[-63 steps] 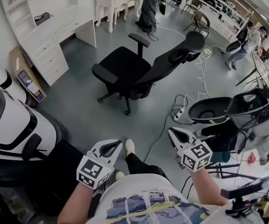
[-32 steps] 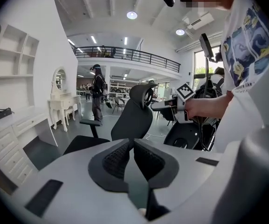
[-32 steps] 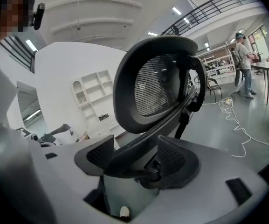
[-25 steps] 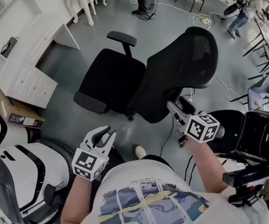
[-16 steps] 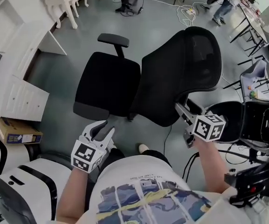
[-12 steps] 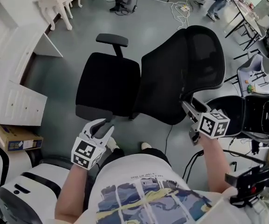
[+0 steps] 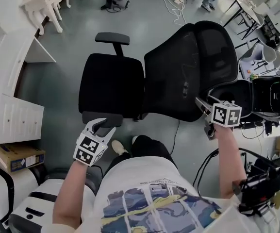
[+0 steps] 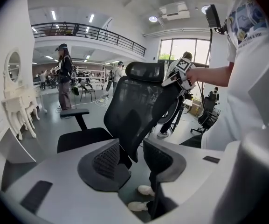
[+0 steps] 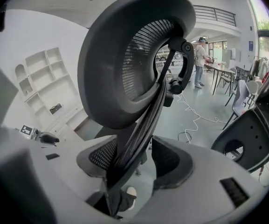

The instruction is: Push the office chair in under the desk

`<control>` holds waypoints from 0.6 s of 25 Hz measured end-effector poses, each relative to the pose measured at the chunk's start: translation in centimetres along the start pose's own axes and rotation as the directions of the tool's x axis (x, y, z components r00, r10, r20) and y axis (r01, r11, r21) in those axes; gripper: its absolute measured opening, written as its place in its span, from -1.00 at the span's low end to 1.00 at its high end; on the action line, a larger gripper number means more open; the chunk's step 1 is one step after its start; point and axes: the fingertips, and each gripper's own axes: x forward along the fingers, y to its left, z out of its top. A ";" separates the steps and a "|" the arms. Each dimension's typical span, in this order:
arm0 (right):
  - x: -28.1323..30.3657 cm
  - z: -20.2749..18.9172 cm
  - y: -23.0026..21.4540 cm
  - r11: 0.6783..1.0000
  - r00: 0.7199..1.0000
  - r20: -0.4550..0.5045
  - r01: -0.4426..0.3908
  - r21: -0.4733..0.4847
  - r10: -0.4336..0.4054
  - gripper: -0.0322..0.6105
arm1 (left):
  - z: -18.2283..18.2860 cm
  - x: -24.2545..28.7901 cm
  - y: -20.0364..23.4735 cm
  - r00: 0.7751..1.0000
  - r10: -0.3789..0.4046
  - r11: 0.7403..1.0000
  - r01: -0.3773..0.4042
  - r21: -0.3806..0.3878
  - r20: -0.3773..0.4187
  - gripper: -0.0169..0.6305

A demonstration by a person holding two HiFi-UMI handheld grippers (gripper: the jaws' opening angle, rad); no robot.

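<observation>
The left hand-held gripper [image 7: 99, 125] has come forward to the near armrest [image 7: 102, 118], its empty jaws opening.

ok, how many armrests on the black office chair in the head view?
2. One armrest on the seat's far side, top of the head view; the other armrest on its near side, just below the seat. None looks hidden.
</observation>
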 end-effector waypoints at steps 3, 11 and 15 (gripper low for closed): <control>-0.3 0.3 -0.2 1.000 0.999 -0.032 -0.010 0.016 0.010 -0.13 | -0.4 1.5 0.8 0.999 -0.028 1.000 0.028 0.009 -0.037 -0.42; 1.3 -0.1 0.0 0.997 0.998 -0.050 -0.028 0.073 0.031 -0.14 | -5.6 5.1 3.7 0.956 -0.076 0.995 0.091 0.039 -0.283 -0.26; 1.9 -0.3 1.2 0.995 0.994 -0.075 -0.072 0.067 0.077 -0.13 | -8.5 6.9 4.9 0.905 -0.101 0.987 0.143 0.072 -0.413 -0.18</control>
